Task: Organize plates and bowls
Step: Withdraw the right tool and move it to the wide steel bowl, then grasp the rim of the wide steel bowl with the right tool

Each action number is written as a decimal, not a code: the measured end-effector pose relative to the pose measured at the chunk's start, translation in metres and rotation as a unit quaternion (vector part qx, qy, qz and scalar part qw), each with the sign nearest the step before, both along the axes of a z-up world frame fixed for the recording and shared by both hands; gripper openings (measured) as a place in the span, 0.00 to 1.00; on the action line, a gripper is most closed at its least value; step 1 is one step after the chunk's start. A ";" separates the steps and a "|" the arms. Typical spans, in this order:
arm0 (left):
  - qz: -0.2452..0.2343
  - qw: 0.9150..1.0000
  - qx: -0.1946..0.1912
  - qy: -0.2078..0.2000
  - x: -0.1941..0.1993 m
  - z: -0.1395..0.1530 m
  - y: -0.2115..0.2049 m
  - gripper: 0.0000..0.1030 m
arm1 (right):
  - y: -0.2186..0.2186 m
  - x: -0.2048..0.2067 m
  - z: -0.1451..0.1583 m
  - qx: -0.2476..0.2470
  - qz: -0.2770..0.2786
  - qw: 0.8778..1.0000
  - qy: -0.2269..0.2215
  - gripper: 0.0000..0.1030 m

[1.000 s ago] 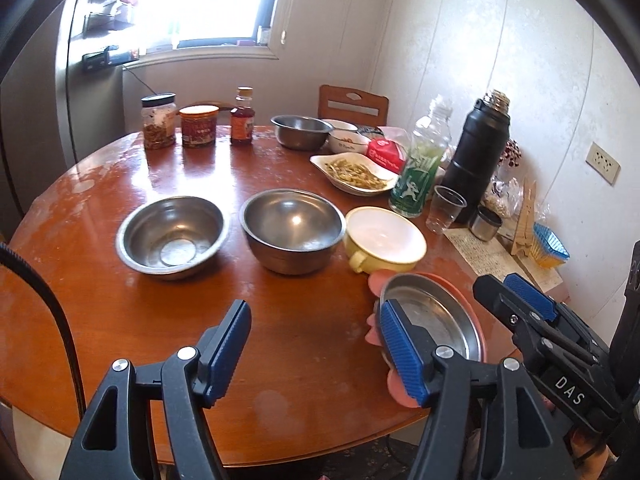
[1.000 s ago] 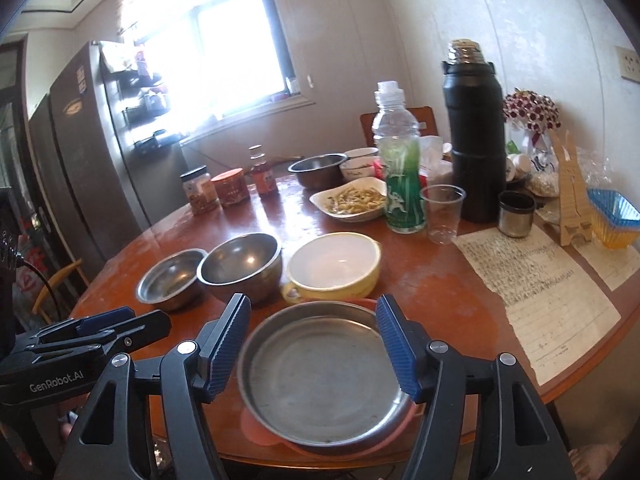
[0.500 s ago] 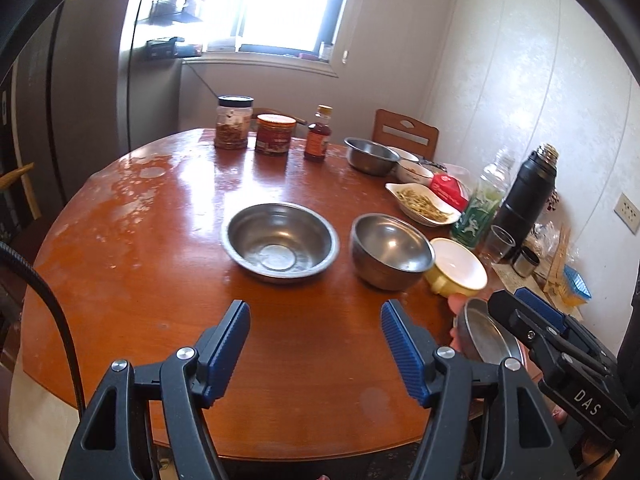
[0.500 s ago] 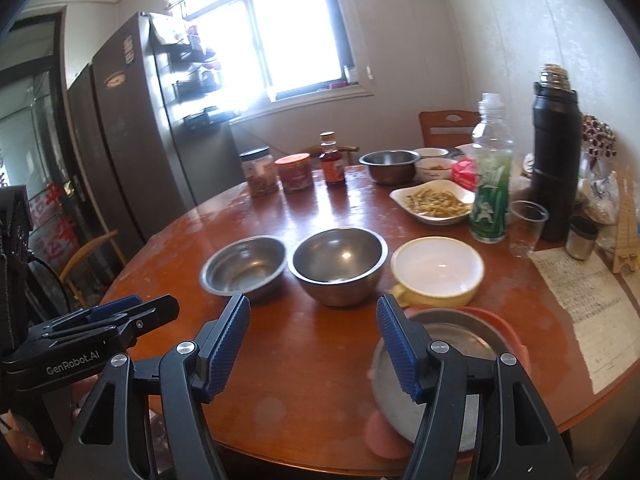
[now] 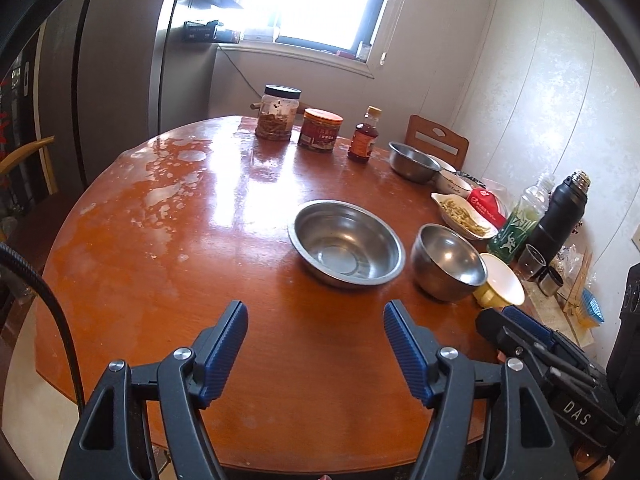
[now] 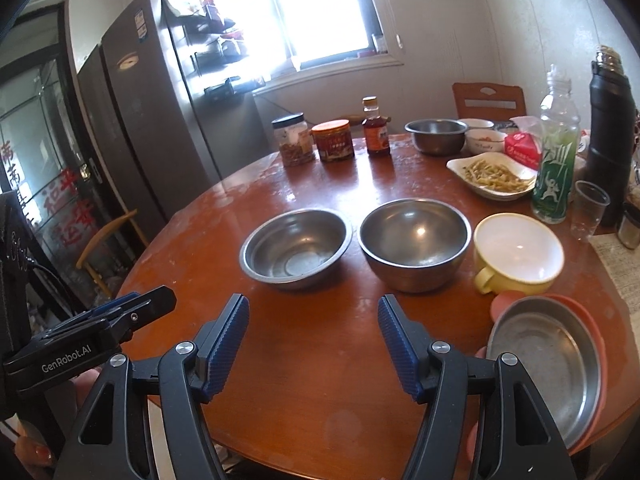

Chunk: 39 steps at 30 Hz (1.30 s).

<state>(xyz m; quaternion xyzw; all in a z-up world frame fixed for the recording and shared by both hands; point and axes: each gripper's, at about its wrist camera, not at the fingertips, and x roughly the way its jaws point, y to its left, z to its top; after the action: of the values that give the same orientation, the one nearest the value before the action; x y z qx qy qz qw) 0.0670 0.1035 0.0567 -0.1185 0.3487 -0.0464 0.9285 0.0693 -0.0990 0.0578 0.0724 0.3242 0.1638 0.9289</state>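
Note:
On the round wooden table [image 5: 224, 240] stand a wide steel bowl [image 5: 346, 244], a deeper steel bowl [image 5: 448, 262] and a yellow handled bowl [image 5: 502, 290] in a row. The right wrist view shows the same wide bowl [image 6: 296, 248], deep bowl [image 6: 414, 240] and yellow bowl [image 6: 518, 252]. It also shows a steel plate [image 6: 548, 364] lying on an orange plate [image 6: 596, 332] at the near right edge. My left gripper [image 5: 315, 312] hovers over bare table short of the wide bowl, its jaws opening, nothing between them. My right gripper [image 6: 314, 312] is open and empty, in front of both steel bowls.
Two jars [image 6: 298, 142], a sauce bottle [image 6: 376, 128], another steel bowl [image 6: 436, 136], a dish of food [image 6: 494, 176], a green bottle [image 6: 556, 160], a black flask [image 6: 610, 136] and a plastic cup [image 6: 590, 210] crowd the back and right. A fridge [image 6: 152, 120] stands left.
Both grippers swung left along the near table edge. The steel plate, earlier between the right fingers, now lies off to their right. The bowls shifted right in the left view.

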 end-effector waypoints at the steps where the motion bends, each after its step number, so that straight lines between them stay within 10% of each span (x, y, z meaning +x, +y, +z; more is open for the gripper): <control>1: -0.001 1.000 -0.001 0.001 0.003 -0.001 0.003 0.68 | 0.003 0.003 -0.002 0.000 0.002 1.000 0.004 0.67; 39: -0.080 0.990 0.052 0.103 0.212 -0.041 0.003 0.68 | 0.037 0.124 -0.066 0.073 -0.063 0.989 0.111 0.67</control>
<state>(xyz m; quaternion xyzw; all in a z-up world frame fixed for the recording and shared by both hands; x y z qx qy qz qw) 0.2795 0.1067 0.0153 -0.0459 0.4531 -0.0898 0.8857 0.1929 -0.0616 -0.0082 0.1781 0.4075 0.1196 0.8876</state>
